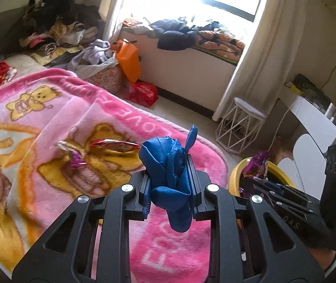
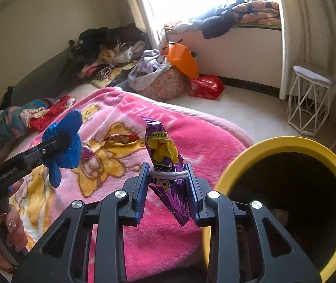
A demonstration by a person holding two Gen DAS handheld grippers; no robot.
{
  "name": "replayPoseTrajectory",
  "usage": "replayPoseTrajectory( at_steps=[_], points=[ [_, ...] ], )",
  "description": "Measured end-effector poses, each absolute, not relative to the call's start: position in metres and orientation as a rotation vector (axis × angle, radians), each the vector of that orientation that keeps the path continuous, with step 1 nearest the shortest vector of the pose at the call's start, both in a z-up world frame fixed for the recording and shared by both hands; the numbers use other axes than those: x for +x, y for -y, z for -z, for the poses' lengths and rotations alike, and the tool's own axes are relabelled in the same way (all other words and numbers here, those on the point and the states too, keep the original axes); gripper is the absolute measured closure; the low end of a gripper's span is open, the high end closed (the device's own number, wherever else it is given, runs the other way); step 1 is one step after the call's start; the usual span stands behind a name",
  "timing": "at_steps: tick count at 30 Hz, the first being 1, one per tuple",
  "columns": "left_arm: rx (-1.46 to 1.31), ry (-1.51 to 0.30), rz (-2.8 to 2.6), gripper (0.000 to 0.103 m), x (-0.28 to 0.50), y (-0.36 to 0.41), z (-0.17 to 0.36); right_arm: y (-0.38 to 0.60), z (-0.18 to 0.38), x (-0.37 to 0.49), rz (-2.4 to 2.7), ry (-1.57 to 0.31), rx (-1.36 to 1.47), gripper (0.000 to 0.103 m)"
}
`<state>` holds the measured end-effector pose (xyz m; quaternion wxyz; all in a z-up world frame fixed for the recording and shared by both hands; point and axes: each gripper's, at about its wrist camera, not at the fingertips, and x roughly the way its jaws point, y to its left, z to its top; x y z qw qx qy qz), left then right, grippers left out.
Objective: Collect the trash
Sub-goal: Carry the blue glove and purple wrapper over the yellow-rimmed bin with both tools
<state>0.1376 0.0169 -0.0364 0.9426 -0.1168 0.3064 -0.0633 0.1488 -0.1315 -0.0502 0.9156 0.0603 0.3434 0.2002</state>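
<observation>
My left gripper [image 1: 169,175] is shut on a crumpled blue glove [image 1: 168,162] and holds it above the pink bear blanket [image 1: 57,108]; the glove also shows in the right wrist view [image 2: 66,146]. My right gripper [image 2: 168,172] is shut on a purple snack bag [image 2: 165,160] bound with a white band, just left of a yellow bin [image 2: 283,143]. The purple snack bag also shows in the left wrist view [image 1: 257,165], over the yellow bin [image 1: 236,176]. A red wrapper [image 1: 116,145] and a small purple-silver wrapper [image 1: 73,155] lie on the blanket.
A white wire stool [image 2: 309,99] stands on the floor by the curtain. An orange bag [image 2: 182,59], a red bag [image 2: 205,86] and a floral basket of clothes [image 2: 163,82] sit beyond the bed. Clothes pile at the bed head [image 2: 106,52].
</observation>
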Motion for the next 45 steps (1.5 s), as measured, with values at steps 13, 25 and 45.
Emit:
replayPoseTrajectory(
  at_steps=[13,25,45],
  points=[
    [-0.191,-0.620,0.224,0.084,0.141,0.029,0.028,0.180,0.046,0.143,-0.320,-0.685,0.176,0.074],
    [-0.140,-0.632,0.313,0.084,0.145,0.071,0.030,0.226,0.048,0.138,-0.220,-0.670,0.229,0.074],
    [-0.038,-0.678,0.466,0.084,0.142,0.145,0.046,0.283,0.061,0.136,-0.086,-0.685,0.307,0.074]
  ],
)
